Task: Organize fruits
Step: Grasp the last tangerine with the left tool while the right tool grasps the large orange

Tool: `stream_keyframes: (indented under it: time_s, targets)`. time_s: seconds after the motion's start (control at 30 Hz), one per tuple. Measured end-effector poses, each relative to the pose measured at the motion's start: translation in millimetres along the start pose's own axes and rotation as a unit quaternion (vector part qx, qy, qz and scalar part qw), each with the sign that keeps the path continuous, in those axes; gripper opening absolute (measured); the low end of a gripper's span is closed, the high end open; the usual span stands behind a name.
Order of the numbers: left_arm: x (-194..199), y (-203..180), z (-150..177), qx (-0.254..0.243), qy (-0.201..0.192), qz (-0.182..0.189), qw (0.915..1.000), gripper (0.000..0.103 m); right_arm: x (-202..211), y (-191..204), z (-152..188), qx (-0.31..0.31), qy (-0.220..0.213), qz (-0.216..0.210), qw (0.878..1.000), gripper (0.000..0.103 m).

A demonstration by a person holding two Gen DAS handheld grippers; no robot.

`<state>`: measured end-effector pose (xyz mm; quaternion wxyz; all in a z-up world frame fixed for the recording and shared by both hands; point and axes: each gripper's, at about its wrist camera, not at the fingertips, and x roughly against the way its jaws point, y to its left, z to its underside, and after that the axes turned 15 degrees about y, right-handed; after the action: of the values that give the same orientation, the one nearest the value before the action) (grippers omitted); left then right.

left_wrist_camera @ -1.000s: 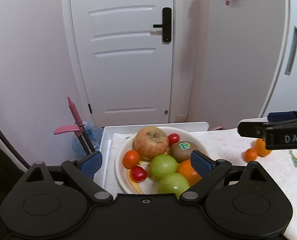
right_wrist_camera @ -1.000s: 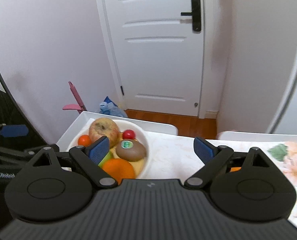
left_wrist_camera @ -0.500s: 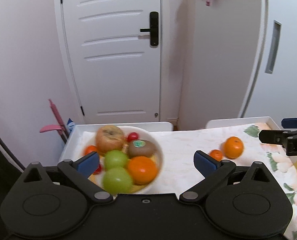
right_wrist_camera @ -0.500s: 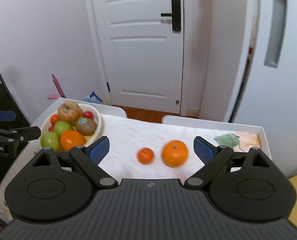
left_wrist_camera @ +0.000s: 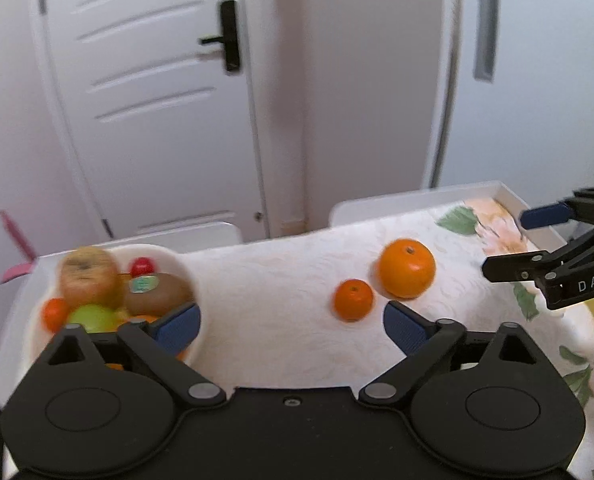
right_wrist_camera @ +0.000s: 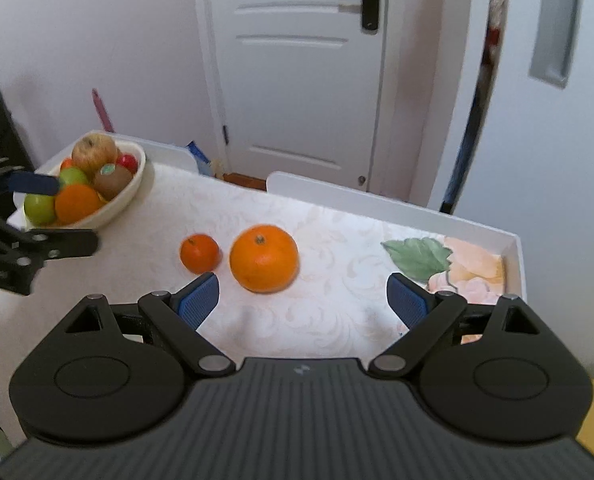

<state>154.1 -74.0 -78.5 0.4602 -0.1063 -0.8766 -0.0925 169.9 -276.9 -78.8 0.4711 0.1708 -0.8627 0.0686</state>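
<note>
The right claw hangs wide and empty, the large orange just ahead between its fingers. The left claw, also wide, has just been closing on nothing. 2 oranges sit mid-tabletop; the small orange lies nearer the left claw.

Glossy bowl, matt embossed tablecloth

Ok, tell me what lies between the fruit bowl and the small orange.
Only bare tablecloth lies between the fruit bowl and the small orange, seen in both wrist views.
</note>
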Motion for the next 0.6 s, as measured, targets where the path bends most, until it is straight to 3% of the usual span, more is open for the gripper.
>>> stream_keyframes:
  time_s: [0.3,0.6]
  targets:
    - [-60.6,-12.8,-10.4,-0.053,0.022,0.042,0.9975,0.073,-40.2,-15.8,1.5,0.074,-0.005,-0.064,0.995,0.103]
    - [-87.1,-27.6,-18.1,-0.086,0.037,0.045,0.9946,0.057,-62.4,-21.4,-0.4,0.109,0.007,-0.081,0.991,0.101]
